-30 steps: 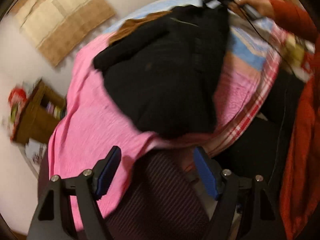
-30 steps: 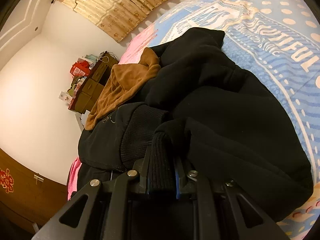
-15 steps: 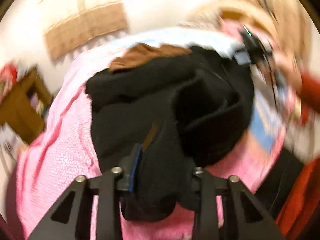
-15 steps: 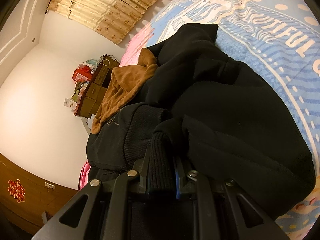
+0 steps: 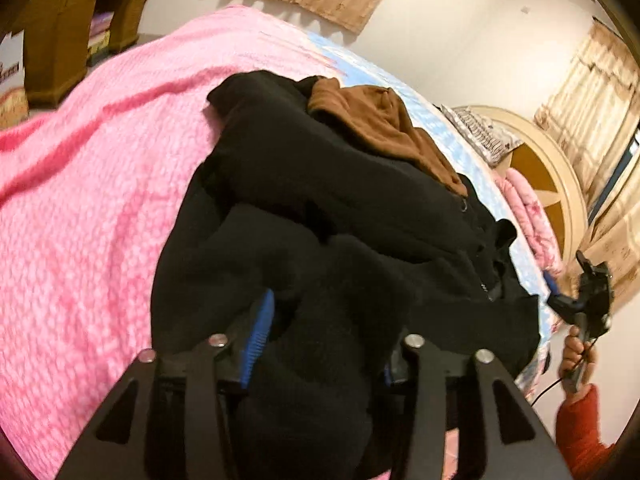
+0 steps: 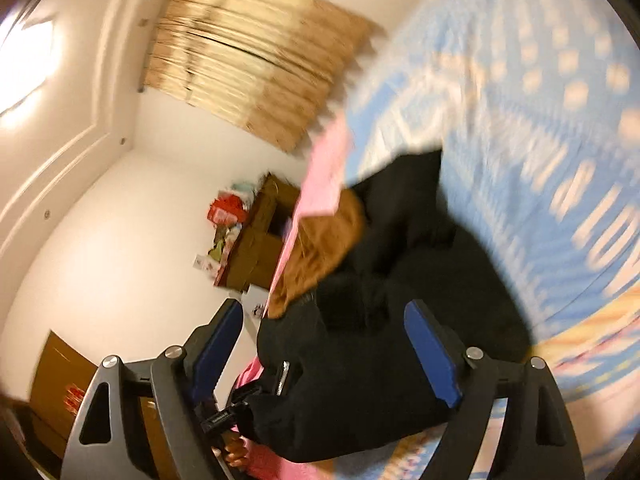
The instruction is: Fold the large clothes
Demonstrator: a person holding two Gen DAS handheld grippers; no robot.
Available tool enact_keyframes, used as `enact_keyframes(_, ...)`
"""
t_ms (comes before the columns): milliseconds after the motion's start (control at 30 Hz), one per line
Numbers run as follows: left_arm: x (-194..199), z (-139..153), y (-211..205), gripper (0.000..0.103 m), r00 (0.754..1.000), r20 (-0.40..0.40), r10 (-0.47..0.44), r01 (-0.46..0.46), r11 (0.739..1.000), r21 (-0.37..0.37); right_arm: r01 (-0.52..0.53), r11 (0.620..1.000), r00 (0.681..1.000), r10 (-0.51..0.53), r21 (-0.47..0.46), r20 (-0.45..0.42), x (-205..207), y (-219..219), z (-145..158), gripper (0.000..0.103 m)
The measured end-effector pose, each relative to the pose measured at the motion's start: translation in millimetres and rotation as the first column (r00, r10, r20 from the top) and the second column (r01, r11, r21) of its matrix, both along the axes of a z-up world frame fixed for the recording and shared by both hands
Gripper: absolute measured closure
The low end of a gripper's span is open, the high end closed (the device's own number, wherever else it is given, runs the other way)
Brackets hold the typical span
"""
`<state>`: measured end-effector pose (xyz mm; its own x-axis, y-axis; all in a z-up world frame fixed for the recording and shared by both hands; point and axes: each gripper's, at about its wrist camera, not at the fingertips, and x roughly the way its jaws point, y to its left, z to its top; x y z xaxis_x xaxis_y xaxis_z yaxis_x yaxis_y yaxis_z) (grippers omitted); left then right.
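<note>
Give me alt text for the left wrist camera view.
The left tongs have a thick fold of a black jacket between their blue pads, on a pink bedspread. A brown garment lies on top; the right tongs hover beyond.

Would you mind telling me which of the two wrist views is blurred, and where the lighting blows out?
Right wrist view: motion-smeared across the blue bedspread and black jacket, with a blown-out glare patch at upper left. Left wrist view: fairly sharp on the black jacket and pink blanket, warm-tinted, bent by the fisheye.
</note>
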<state>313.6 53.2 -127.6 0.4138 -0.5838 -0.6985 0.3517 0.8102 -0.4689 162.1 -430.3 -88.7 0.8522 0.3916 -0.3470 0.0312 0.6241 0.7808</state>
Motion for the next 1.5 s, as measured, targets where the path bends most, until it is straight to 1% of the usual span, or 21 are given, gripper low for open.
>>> enact_keyframes(67,0,0,-1,0.052,1.000,0.012,0.004,-0.004,1.000,0.015,-0.020,0.976,0.999,0.012,-0.215,-0.040,1,14,11,0.019)
enact_keyframes(133,-6,1,-3,0.052,1.000,0.017,0.006,-0.006,1.000,0.019,-0.066,0.932,0.997,0.045,-0.356,-0.067,7,32,14,0.019)
enact_keyframes(233,-4,4,-2,0.047,1.000,0.021,0.000,-0.001,0.999,0.034,-0.171,0.833,0.985,0.130,-0.526,-0.113,28,62,13,0.019)
enact_keyframes(267,-3,5,-4,0.046,1.000,0.024,-0.001,0.000,0.999,0.045,-0.199,0.785,0.980,0.152,-0.587,-0.129,41,74,11,0.019)
enact_keyframes(367,1,5,-16,0.046,0.999,0.041,-0.008,0.004,0.996,0.091,-0.269,0.691,0.963,0.208,-0.672,-0.172,73,96,-2,0.019)
enact_keyframes(467,3,3,-23,0.046,0.998,0.064,-0.013,0.006,0.993,0.120,-0.380,0.589,0.923,0.295,-0.713,-0.249,106,121,-27,0.019)
enact_keyframes(500,1,2,-24,0.047,0.997,0.073,-0.013,0.003,0.992,0.128,-0.400,0.560,0.914,0.308,-0.725,-0.266,112,127,-34,0.019)
enact_keyframes(533,0,1,-25,0.054,0.997,0.081,-0.015,0.003,0.991,0.136,-0.407,0.538,0.910,0.307,-0.738,-0.278,115,131,-40,0.024)
enact_keyframes(567,-2,2,-26,0.071,0.996,0.091,-0.020,0.007,0.989,0.145,-0.407,0.550,0.911,0.307,-0.729,-0.276,116,131,-42,0.034)
enact_keyframes(600,-5,3,-25,0.078,0.995,0.100,-0.026,0.012,0.990,0.139,-0.401,0.580,0.914,0.304,-0.710,-0.268,113,128,-39,0.059)
enact_keyframes(633,-7,5,-22,0.085,0.993,0.113,-0.019,0.005,0.992,0.123,-0.383,0.599,0.923,0.286,-0.703,-0.259,108,124,-36,0.070)
enact_keyframes(667,-10,8,-19,0.088,0.992,0.124,-0.014,0.002,0.995,0.097,-0.351,0.608,0.935,0.263,-0.712,-0.237,98,121,-30,0.075)
enact_keyframes(833,-29,37,-7,0.090,0.980,0.199,-0.009,0.013,1.000,-0.019,-0.211,0.677,0.974,0.206,-0.705,-0.093,37,108,14,0.079)
enact_keyframes(1000,-13,78,-10,0.090,0.966,0.259,0.007,0.006,0.999,-0.047,-0.072,0.732,0.989,0.141,-0.677,0.047,21,89,66,0.079)
enact_keyframes(1133,37,109,-12,0.090,0.960,0.271,0.076,-0.051,0.994,-0.098,0.008,0.710,0.991,0.088,-0.705,0.101,53,82,94,0.079)
enact_keyframes(1200,73,115,-14,0.090,0.965,0.233,0.123,-0.094,0.987,-0.131,0.049,0.709,0.992,0.049,-0.703,0.119,85,75,104,0.079)
enact_keyframes(1267,114,115,-23,0.090,0.964,0.201,0.174,-0.153,0.981,-0.118,0.091,0.683,0.993,-0.008,-0.724,0.118,119,69,106,0.079)
enact_keyframes(1333,154,102,-37,0.090,0.956,0.191,0.221,-0.213,0.975,-0.062,0.121,0.660,0.993,-0.080,-0.741,0.090,158,62,95,0.079)
enact_keyframes(1400,181,83,-51,0.085,0.950,0.178,0.257,-0.263,0.965,0.009,0.115,0.636,0.989,-0.145,-0.763,0.029,197,58,66,0.079)
enact_keyframes(1467,205,46,-61,0.069,0.941,0.106,0.323,-0.333,0.938,0.094,0.060,0.608,0.981,-0.183,-0.792,-0.066,225,57,23,0.079)
enact_keyframes(1500,217,23,-61,0.061,0.927,0.055,0.371,-0.375,0.913,0.160,0.015,0.600,0.973,-0.194,-0.800,-0.127,237,56,-1,0.079)
